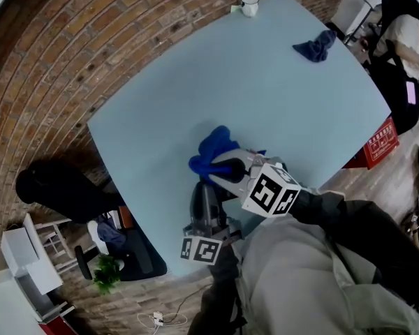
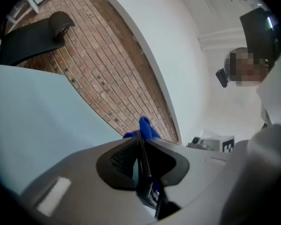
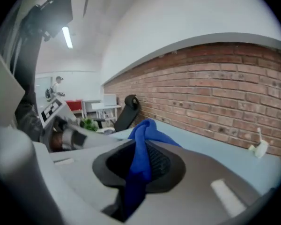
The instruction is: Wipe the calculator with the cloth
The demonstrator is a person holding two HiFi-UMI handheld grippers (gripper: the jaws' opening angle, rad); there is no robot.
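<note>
The left gripper (image 2: pixel 140 143) is clamped on the calculator (image 2: pixel 146 175), which is held edge-on with its long axis along the jaws and its far end pointing forward at the blue cloth (image 3: pixel 141 139). The right gripper (image 3: pixel 141 149) pinches that cloth, which bunches past its tips over the table (image 1: pixel 265 82).

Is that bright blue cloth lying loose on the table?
No, the right gripper has the blue cloth pinched between its jaws.

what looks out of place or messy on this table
Only a dark blue cloth lying crumpled near the table's far right edge, apart from the mug. Nothing looks spilled or damaged. The bright blue cloth is pinched in the right gripper, the calculator edge-on in the left gripper.
</note>
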